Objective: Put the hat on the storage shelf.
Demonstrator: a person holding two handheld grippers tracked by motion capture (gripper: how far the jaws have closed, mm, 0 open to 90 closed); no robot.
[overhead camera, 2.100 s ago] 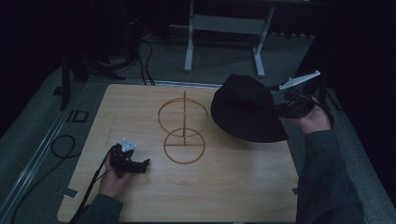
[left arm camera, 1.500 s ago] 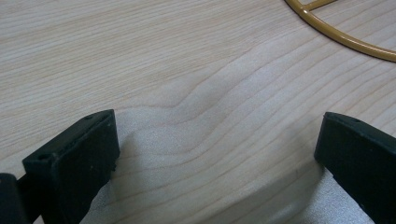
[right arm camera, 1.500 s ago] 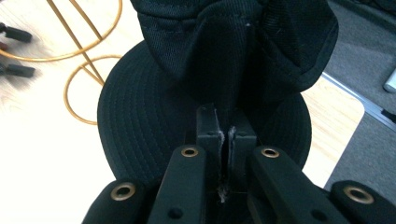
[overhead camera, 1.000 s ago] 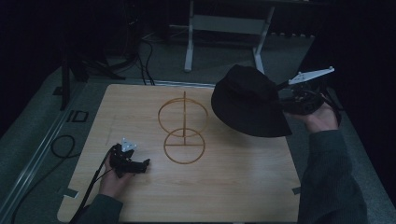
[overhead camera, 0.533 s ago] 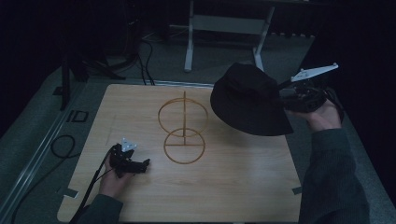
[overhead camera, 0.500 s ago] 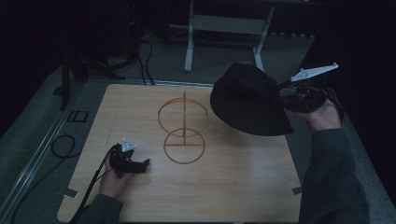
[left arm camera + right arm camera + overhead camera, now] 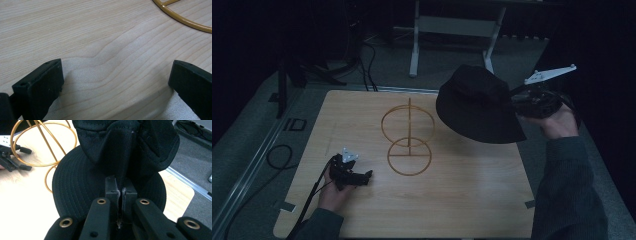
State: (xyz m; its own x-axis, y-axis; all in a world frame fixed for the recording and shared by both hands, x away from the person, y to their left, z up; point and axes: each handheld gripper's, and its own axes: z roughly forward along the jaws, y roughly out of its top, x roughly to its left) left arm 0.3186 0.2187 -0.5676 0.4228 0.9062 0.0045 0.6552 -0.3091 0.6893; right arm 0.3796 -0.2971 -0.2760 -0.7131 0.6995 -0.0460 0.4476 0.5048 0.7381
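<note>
One black hat (image 7: 479, 107) hanging over the table's (image 7: 462, 200) right side, right gripper (image 7: 121, 192) jaws pinching it. One gold wire stand (image 7: 408, 135) sitting mid-table. Left gripper (image 7: 354, 176) resting, jaws spread.

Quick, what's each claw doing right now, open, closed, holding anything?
Left claw: open, empty, resting low over the wooden table.
Right claw: closed on a fold of the black hat, held up off the table.
</note>
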